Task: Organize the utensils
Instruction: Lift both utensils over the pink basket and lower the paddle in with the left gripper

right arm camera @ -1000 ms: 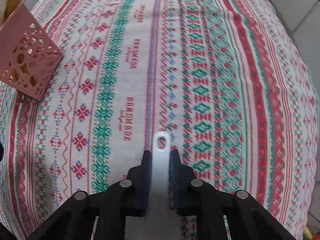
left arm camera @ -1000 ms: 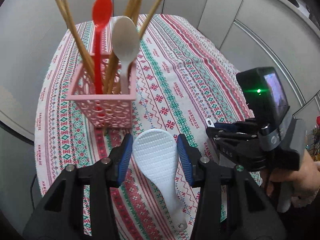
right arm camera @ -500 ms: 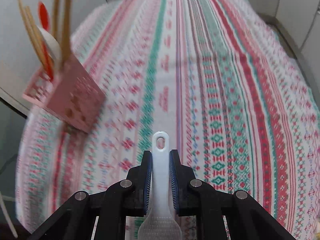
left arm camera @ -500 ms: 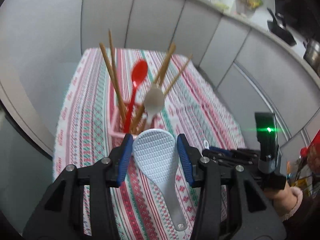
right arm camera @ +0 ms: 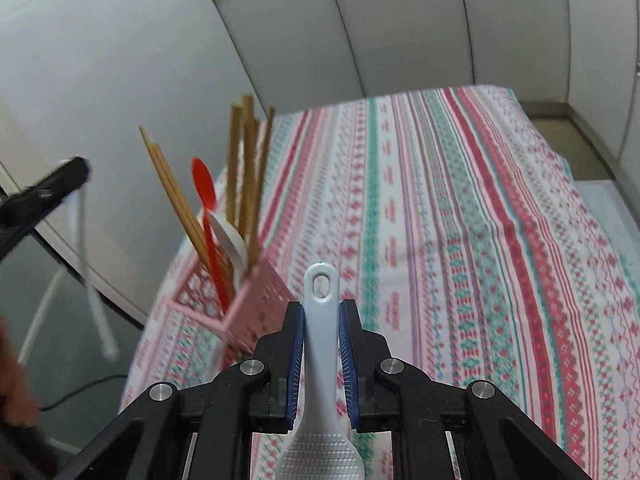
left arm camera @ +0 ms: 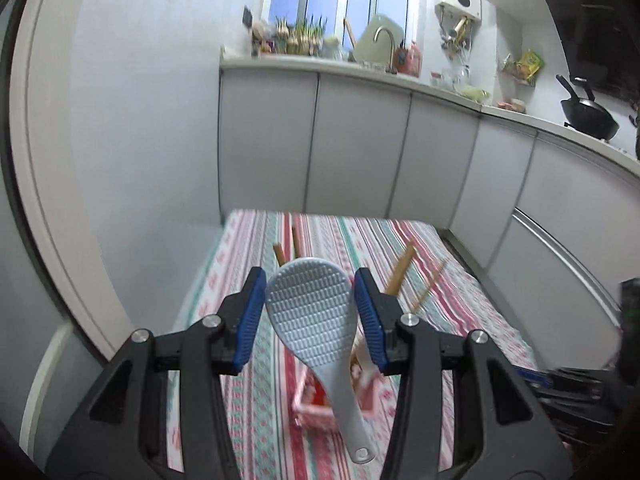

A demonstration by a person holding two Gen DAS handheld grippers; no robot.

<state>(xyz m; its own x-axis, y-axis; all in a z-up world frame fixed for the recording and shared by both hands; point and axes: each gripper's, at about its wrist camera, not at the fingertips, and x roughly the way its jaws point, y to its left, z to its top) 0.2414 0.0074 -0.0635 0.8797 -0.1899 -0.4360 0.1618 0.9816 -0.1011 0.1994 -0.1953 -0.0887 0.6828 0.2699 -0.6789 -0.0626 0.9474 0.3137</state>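
Observation:
A white rice paddle (left arm camera: 312,312) is held by both grippers above the table. My left gripper (left arm camera: 310,316) is shut on its wide textured head. My right gripper (right arm camera: 321,354) is shut on its handle, whose end with the hanging hole (right arm camera: 321,282) sticks out past the pads. A pink lattice utensil basket (right arm camera: 240,300) stands on the striped tablecloth (right arm camera: 460,240), left of the paddle handle. It holds wooden chopsticks (right arm camera: 244,168), a red spoon (right arm camera: 206,196) and a white spoon (right arm camera: 230,240). In the left wrist view the basket (left arm camera: 316,400) is mostly hidden behind the paddle.
Grey kitchen cabinets (left arm camera: 360,148) and a counter with a sink tap (left arm camera: 386,44) stand behind the table. A black wok (left arm camera: 588,116) sits on the counter at the right. A white wall (right arm camera: 100,60) lies left of the table.
Both grippers have risen with the paddle well above the table. The left wrist camera has tilted up, so the kitchen counter and window now show.

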